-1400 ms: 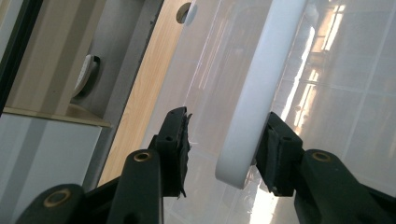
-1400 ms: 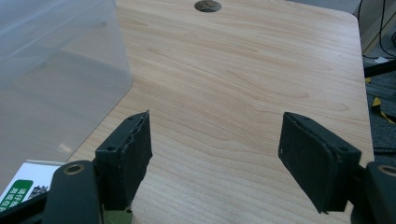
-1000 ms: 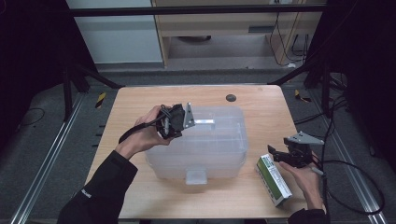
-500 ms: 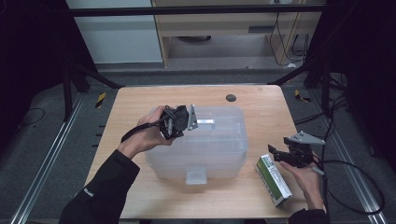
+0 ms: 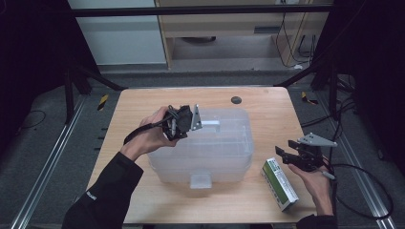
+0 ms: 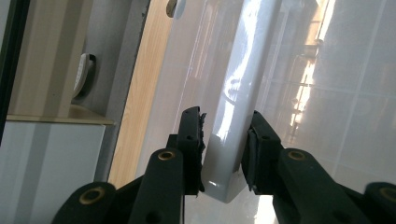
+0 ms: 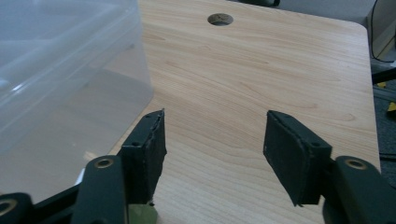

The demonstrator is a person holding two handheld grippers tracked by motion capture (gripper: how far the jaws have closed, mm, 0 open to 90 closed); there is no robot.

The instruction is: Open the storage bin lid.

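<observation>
- The left gripper, held over the near-left part of the large translucent plastic storage box, has its black jaws closed onto the box lid's white raised handle bar; in the left gripper view the pads press on both sides of that bar.
- Compared with a second ago, the left hand has shifted slightly along the lid and now sits squarely over the handle, while the box itself has not moved on the light wooden table. I judge this to mean the grip is set and lifting the lid comes next.
- The right gripper hovers wide open, holding nothing, just above the green-and-white carton lying at the table's near-right edge, beside the box; it has stayed put.
- The box stands in the middle of the table, lid still seated.
- The box's contents are hard to make out through the cloudy walls, and whether its front latch is undone cannot be told. In the right gripper view the carton is cut off at the bottom edge.
</observation>
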